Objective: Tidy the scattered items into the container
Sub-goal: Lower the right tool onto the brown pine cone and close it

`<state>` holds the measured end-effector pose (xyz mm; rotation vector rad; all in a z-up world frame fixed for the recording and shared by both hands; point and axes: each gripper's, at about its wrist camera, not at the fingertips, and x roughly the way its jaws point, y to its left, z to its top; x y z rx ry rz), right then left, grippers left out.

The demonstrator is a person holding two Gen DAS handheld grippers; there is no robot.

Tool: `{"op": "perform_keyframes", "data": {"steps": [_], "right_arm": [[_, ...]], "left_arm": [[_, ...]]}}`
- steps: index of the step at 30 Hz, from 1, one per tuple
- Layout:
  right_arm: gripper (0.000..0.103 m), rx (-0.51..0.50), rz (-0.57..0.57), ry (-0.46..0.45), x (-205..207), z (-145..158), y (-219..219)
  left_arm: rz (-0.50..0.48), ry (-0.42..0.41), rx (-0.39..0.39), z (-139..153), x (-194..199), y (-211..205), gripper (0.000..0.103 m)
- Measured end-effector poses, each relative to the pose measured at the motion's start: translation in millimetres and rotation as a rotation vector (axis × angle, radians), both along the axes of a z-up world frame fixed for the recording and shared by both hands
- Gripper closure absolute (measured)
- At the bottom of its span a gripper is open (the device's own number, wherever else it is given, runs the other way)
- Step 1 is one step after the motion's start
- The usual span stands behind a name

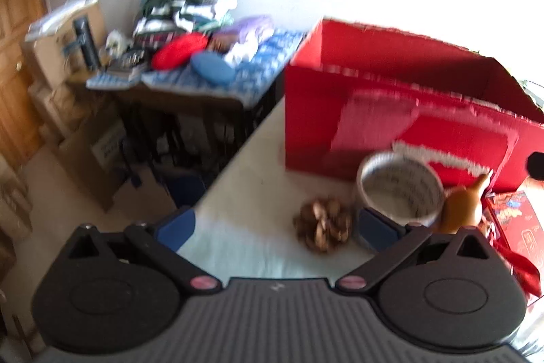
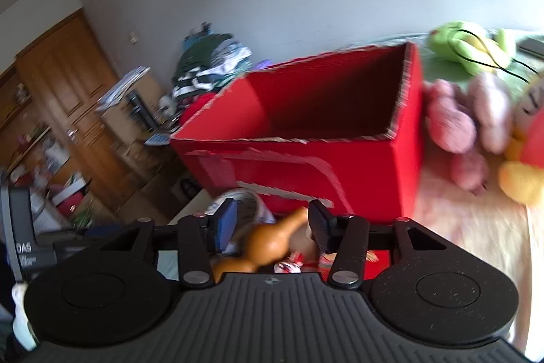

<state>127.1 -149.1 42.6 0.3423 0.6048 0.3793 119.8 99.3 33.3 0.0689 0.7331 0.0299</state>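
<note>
An open red cardboard box [image 1: 401,111] [image 2: 306,152] stands on the pale table [image 1: 248,179]. In front of it lie a pine cone [image 1: 323,227], a round printed tin [image 1: 401,189] [image 2: 244,199] and a brown gourd [image 1: 462,210] [image 2: 272,238]. My left gripper [image 1: 275,227] is wide open above the table, with the pine cone between its fingers' lines and nothing touching them. My right gripper [image 2: 272,223] is half open. The gourd shows between its fingers with a gap on each side, so they do not grip it.
A red printed packet [image 1: 510,227] lies right of the gourd. Pink plush toys [image 2: 452,125], a yellow and red one [image 2: 523,165] and a green one [image 2: 469,46] lie right of the box. A cluttered side table [image 1: 204,70] stands beyond the table's left edge.
</note>
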Motion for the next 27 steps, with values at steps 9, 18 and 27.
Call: {"op": "perform_keyframes", "data": {"steps": [9, 18, 27], "right_arm": [[0.062, -0.030, 0.177, 0.112, 54.2, -3.5, 23.9], [0.061, 0.083, 0.382, 0.175, 91.8, -10.7, 55.2], [0.060, -0.083, 0.596, 0.168, 111.9, -4.3, 125.0]], "left_arm": [[-0.083, 0.078, -0.072, -14.0, 25.5, 15.4, 0.001], [-0.207, 0.041, -0.068, -32.8, 15.0, 16.7, 0.001], [-0.278, 0.035, -0.034, -49.3, 20.0, 2.7, 0.001]]}}
